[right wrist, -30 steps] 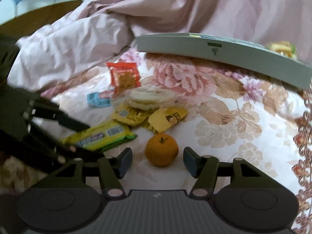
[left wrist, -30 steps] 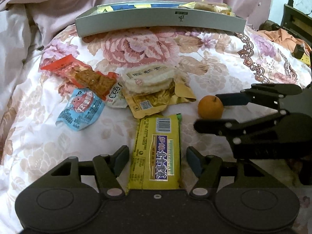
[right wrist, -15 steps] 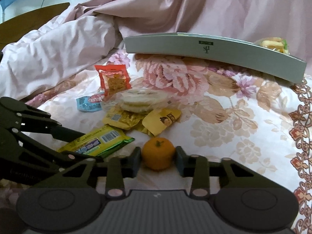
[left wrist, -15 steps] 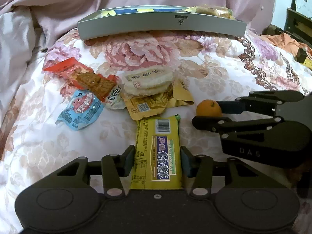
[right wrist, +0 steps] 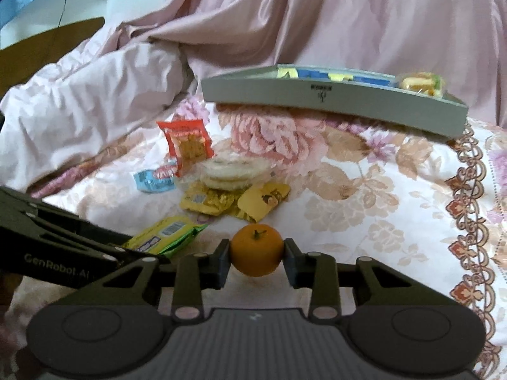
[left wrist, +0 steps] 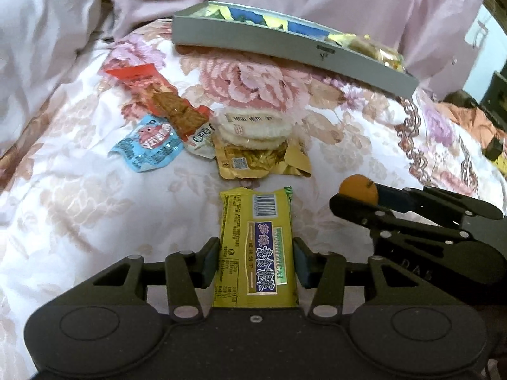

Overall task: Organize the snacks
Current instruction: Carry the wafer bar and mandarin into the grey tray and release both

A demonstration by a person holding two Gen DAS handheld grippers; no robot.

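Both hands are loaded: the left gripper (left wrist: 256,261) fingers clamp the yellow biscuit pack (left wrist: 256,250), the right gripper (right wrist: 256,258) fingers pinch the orange (right wrist: 256,250). Probably both are headed for the grey tray (right wrist: 332,101) on the bed (right wrist: 380,196).

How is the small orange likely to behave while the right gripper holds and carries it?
The orange is round and smooth, so it may slip or roll out if the right gripper loosens. It looks firm, held only at two side points, and would probably roll on the soft quilt once released.
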